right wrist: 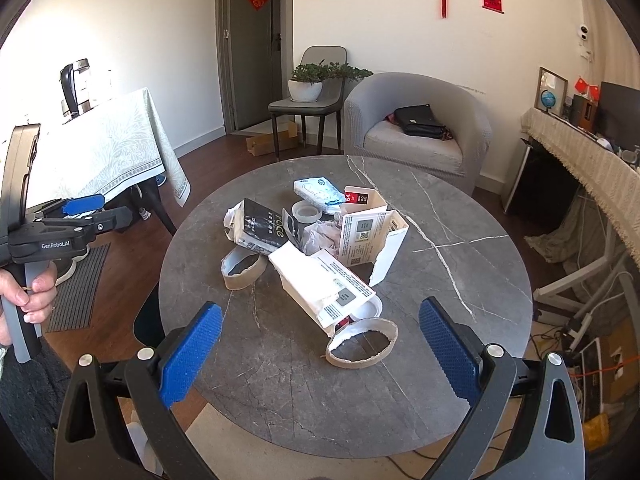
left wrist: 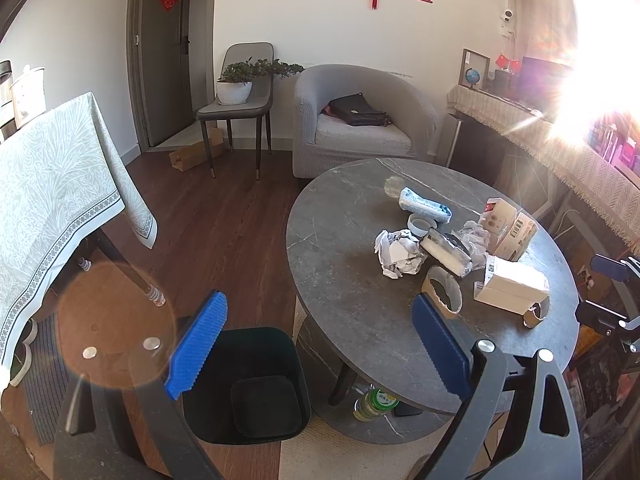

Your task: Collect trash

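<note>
Blue-padded right tool (right wrist: 320, 354) spread above table (right wrist: 460, 280)

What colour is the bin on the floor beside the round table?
Black. The bin shows best in the left wrist view, standing open beside the table.

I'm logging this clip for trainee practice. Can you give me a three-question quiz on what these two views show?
1. True or false: the bin stands on the round table.
2. Which item lies nearest the right gripper? A) tape roll B) torn cardboard ring C) crumpled paper
3. Fill in: both grippers are ____ and hold nothing.

Key:
1. False; it is on the floor beside the table, under the left gripper.
2. B
3. open
</note>
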`<state>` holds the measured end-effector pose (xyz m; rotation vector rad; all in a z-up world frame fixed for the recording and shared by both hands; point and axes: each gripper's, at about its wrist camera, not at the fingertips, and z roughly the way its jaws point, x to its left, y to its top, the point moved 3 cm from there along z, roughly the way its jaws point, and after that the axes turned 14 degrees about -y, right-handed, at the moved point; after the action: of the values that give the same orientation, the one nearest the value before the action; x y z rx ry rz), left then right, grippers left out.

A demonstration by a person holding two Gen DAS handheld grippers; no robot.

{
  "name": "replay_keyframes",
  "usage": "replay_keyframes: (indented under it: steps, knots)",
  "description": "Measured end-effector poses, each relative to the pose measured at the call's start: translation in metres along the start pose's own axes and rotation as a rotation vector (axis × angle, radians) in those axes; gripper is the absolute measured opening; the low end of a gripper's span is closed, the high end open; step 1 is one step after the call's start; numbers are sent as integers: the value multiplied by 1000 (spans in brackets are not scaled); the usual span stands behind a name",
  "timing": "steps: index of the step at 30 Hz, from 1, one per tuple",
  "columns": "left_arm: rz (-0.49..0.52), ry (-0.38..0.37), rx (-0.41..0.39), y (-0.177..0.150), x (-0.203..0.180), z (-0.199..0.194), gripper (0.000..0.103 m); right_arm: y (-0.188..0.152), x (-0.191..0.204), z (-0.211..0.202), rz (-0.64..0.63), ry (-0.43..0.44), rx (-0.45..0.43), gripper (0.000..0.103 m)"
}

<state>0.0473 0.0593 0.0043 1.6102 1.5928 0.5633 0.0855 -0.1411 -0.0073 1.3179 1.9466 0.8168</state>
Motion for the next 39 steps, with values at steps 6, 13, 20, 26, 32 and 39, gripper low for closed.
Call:
replay_keyframes:
  steps: [6, 13, 20, 26, 32, 39]
  knots:
    - [0, -1, 1, 0, 0, 0, 95, 0, 1, 0, -1, 0, 1, 100]
    - [-3, -2, 3, 0, 1, 0, 95, 0, 1, 1, -1, 1, 1, 100]
    - [-2, -2, 2, 0, 1, 0, 95, 0, 1, 1, -1, 0, 2, 100]
    - [4, 0, 3, -1, 0, 1, 95, 0, 1, 2, -3, -1, 4, 100]
    - [1, 4, 3, -1, -1, 2, 95, 0, 1, 2, -3, -1, 3, 100]
    - [4, 16, -2, 0, -2, 2, 97, 0, 1, 3, -6, -1, 5, 100]
